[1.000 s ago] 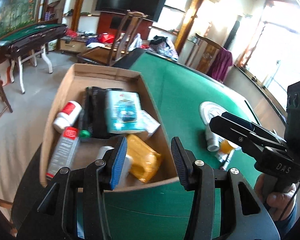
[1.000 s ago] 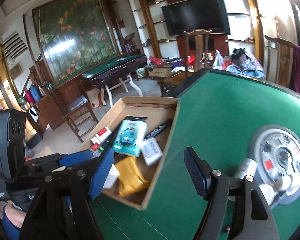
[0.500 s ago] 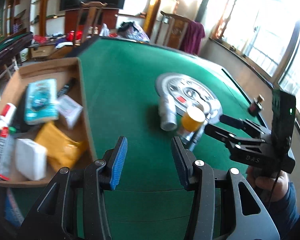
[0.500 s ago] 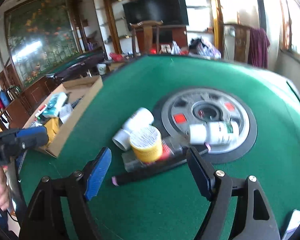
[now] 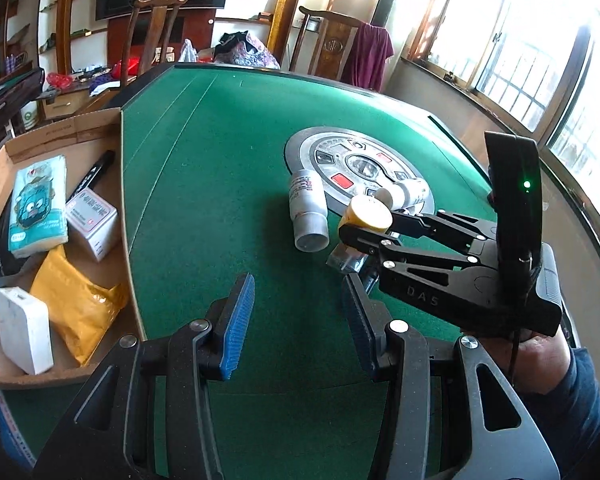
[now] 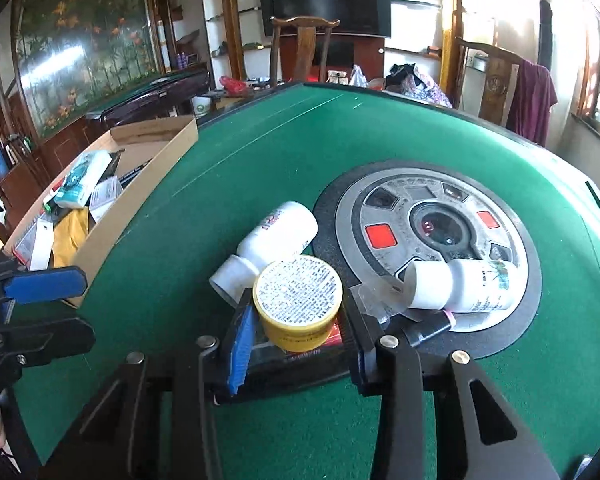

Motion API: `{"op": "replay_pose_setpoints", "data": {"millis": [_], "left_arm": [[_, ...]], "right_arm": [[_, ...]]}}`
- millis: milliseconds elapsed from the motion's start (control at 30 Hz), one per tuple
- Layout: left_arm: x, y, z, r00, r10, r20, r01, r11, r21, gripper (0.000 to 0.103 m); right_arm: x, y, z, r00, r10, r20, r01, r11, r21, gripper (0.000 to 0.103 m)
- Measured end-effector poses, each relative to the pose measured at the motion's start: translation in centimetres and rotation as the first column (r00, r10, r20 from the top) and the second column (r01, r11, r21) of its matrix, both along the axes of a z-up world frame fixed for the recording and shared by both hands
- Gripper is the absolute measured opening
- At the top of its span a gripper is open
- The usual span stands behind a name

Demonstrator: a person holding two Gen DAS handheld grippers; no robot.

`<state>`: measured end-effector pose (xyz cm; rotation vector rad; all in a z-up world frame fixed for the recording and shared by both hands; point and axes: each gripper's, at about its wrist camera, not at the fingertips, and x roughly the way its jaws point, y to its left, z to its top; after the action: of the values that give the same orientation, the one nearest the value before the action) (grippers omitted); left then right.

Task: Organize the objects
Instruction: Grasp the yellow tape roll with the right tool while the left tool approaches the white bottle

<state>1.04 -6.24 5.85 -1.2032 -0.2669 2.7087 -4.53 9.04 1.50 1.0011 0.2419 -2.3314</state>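
Observation:
A yellow jar (image 6: pixel 298 304) with a white printed lid stands on a flat grey and red pack (image 6: pixel 260 354) on the green table. My right gripper (image 6: pixel 298 344) has a finger on each side of the jar and its jaws are closing; a thin gap still shows at the right finger. In the left wrist view the right gripper (image 5: pixel 350 240) reaches the jar (image 5: pixel 370 212) from the right. My left gripper (image 5: pixel 296 320) hangs open and empty over bare felt, near the cardboard box (image 5: pixel 80 132). A white bottle (image 6: pixel 276 236) lies just behind the jar.
A second white bottle (image 6: pixel 460 284) lies on the round metal panel (image 6: pixel 440 196) in the table's middle, with a black pen (image 6: pixel 428 330) beside it. The box holds a tissue pack (image 5: pixel 38 204), a yellow pouch (image 5: pixel 74 304), a white block (image 5: pixel 24 328) and other items. Chairs stand beyond the table.
Both grippers swung away from the box toward the table's middle. The right gripper came down around the yellow jar and its jaws narrowed. The left gripper kept its opening.

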Motion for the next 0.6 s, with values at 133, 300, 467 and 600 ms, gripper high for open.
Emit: {"op": "replay_pose_setpoints", "data": {"millis": [133,300,467,600], "left_arm": [[-1.6,0.7,0.5,1.0,-0.021,0.004,0.021,1.0,-0.012,0.046],[-6.5,2.1,-0.2,0.994,-0.04,0.102,0.043,0.999,-0.027,0.046],[-10.3,3.0,-0.9,0.988,-0.014,0.152,0.018,1.0,-0.025,0.046],[-12.3,3.9,-2.5,0.984,0.01,0.179,0.005,0.997,-0.081,0.046]], "right_arm": [[0.5,1.4,1.2,0.999,-0.015,-0.028,0.013,0.998,-0.059,0.039],[0.4,4.7,2.4,0.995,-0.091,-0.028,0.086,0.984,-0.159,0.04],[-0.3,5.9,2.7,0.993,-0.117,0.015,0.118,0.97,-0.214,0.04],[0.0,6.1,3.3,0.993,-0.119,0.005,0.117,0.966,-0.23,0.04]]}}
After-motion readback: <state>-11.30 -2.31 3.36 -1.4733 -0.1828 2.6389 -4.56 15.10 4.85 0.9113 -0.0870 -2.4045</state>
